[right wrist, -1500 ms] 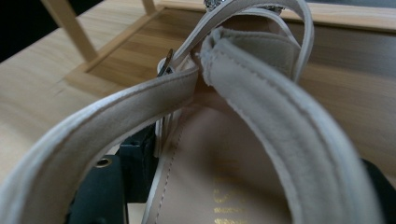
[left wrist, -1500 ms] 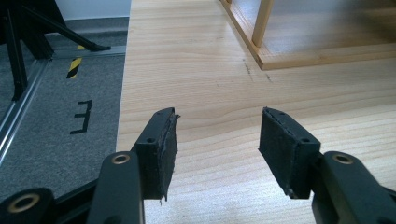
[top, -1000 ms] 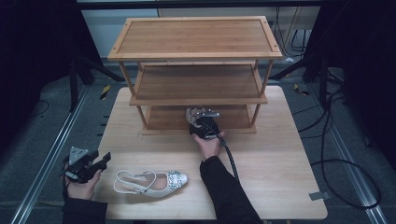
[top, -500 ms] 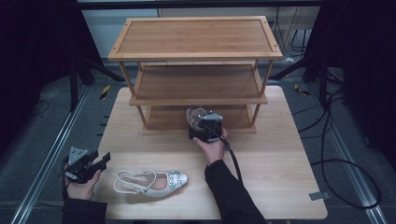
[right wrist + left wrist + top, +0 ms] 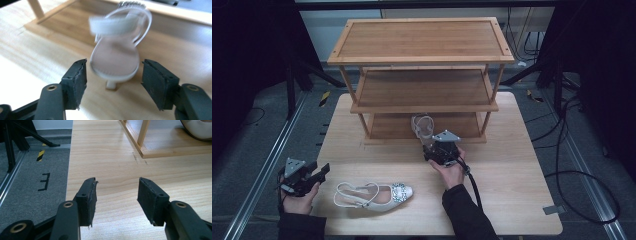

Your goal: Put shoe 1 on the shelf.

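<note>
A white slingback shoe (image 5: 422,126) stands on the bottom shelf of a wooden rack (image 5: 422,40), its heel (image 5: 111,85) facing my right gripper (image 5: 433,144). That gripper's jaws are open and have just been closing, with nothing between them. In the right gripper view the shoe (image 5: 115,56) stands just beyond the right gripper (image 5: 115,62). The matching jewelled shoe (image 5: 374,194) lies on its side on the table near the front left. My left gripper (image 5: 321,171) hovers left of it, open and empty. Bare wood shows between the left gripper's (image 5: 116,193) pads.
The light wooden table (image 5: 512,190) carries the three-level rack at its back. The rack's base (image 5: 162,151) and the shelved shoe (image 5: 197,130) lie ahead of the left gripper. A rail and grey floor (image 5: 30,182) run along the table's left edge. Cables lie on the floor at the right (image 5: 572,165).
My right gripper has drawn back from the bottom shelf toward the person, leaving the shoe standing there. The left gripper and the shoe on the table have not moved.
</note>
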A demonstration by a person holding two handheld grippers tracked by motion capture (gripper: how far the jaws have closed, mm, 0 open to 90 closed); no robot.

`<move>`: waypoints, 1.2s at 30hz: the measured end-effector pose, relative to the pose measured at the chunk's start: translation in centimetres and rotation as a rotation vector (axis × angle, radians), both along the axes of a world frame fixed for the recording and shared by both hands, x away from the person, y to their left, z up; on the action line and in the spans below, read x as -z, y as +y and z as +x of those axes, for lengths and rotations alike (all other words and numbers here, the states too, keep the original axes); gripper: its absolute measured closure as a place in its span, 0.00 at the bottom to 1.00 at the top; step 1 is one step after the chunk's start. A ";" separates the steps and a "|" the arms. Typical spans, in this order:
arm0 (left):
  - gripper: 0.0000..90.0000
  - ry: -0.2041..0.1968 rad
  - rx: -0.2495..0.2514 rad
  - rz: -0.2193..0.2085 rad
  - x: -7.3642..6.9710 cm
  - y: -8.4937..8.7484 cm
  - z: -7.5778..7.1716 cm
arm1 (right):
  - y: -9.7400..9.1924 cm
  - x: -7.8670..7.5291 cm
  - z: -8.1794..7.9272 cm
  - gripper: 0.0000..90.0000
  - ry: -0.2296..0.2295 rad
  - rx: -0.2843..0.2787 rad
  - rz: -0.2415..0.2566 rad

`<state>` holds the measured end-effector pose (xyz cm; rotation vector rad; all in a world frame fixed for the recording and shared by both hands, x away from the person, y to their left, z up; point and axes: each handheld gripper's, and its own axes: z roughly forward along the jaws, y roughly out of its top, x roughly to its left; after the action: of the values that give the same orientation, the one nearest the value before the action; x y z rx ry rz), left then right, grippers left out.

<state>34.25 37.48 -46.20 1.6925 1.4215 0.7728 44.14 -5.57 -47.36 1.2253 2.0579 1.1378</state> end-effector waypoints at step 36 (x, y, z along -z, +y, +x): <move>0.58 0.009 0.005 0.004 0.2 0.1 0.0 | 4.5 1.7 4.2 0.86 0.039 0.018 0.042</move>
<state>34.29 37.56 -46.37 1.7040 1.4221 0.7672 48.39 -1.12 -49.04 1.2936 2.0572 1.1627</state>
